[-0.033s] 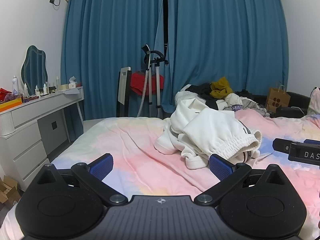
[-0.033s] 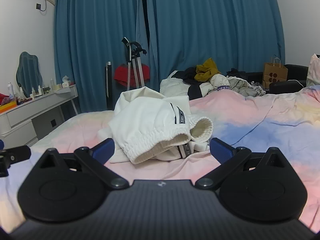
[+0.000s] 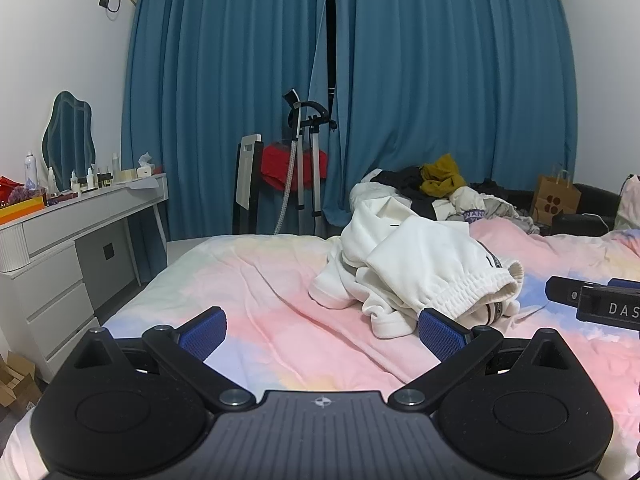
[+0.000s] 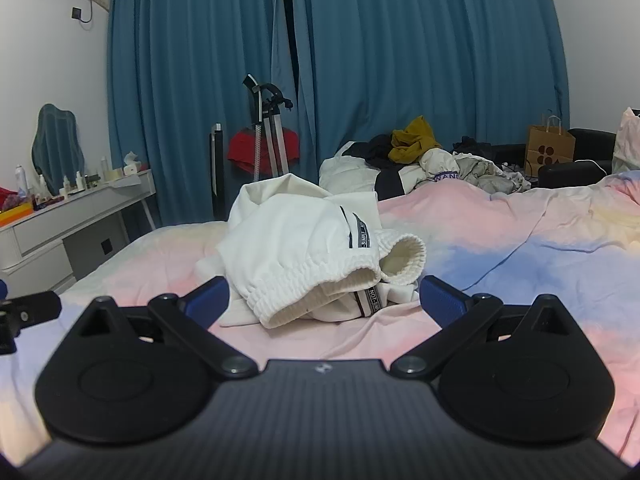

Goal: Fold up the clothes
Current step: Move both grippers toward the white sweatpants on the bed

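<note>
A crumpled white garment [image 3: 420, 268] with an elastic waistband and a dark printed stripe lies in a heap on the pastel bed cover [image 3: 280, 300]. My left gripper [image 3: 322, 332] is open low over the cover, with the heap just beyond its right finger. The right gripper's body [image 3: 592, 300] shows at the right edge of that view. In the right wrist view the same garment [image 4: 300, 248] lies straight ahead, its waistband close to the open right gripper [image 4: 325, 300]. Neither gripper holds anything.
A pile of other clothes [image 3: 432, 188] lies at the far end of the bed. A white dresser [image 3: 80, 216] with bottles stands to the left. A steamer stand [image 3: 304, 160] and a chair are by the blue curtains; a paper bag [image 3: 554, 200] sits far right.
</note>
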`<state>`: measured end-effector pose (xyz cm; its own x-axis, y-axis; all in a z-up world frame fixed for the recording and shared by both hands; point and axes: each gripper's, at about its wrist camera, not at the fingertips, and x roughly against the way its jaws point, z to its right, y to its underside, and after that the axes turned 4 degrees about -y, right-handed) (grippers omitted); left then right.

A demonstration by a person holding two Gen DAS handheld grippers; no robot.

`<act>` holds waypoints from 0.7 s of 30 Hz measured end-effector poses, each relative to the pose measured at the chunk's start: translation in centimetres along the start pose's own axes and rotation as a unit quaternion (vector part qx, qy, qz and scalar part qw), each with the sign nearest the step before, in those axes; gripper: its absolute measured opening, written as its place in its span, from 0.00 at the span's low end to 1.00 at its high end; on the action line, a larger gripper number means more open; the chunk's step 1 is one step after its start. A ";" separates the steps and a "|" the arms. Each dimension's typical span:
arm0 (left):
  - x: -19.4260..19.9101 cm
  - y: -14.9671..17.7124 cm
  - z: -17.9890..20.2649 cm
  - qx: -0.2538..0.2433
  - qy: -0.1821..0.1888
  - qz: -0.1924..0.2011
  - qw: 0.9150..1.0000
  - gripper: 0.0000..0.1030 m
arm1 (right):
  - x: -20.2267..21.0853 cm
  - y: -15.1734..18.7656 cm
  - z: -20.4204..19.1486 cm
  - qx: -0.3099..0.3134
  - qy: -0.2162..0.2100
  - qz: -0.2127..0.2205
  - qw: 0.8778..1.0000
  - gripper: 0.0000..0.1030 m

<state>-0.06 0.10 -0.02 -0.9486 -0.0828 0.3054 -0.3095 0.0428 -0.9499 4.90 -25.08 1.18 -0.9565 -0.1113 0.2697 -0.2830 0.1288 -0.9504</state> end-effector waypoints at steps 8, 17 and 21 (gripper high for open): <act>0.3 0.2 -0.6 0.000 0.002 0.001 1.000 1.00 | -0.1 0.1 -0.1 -0.002 -0.003 -0.001 1.000 1.00; 0.2 0.5 0.3 -0.005 0.013 0.010 1.000 1.00 | 0.0 0.1 0.4 -0.002 -0.001 0.001 1.000 1.00; -0.3 0.5 0.5 -0.004 0.022 0.001 1.000 1.00 | -0.1 0.3 0.6 -0.005 0.010 -0.003 1.000 1.00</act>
<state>0.10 -0.37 -0.67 -0.9511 -0.0379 0.3066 -0.3083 0.0504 -0.9500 4.97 -25.66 0.77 -0.9557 -0.0923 0.2795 -0.2903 0.1388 -0.9468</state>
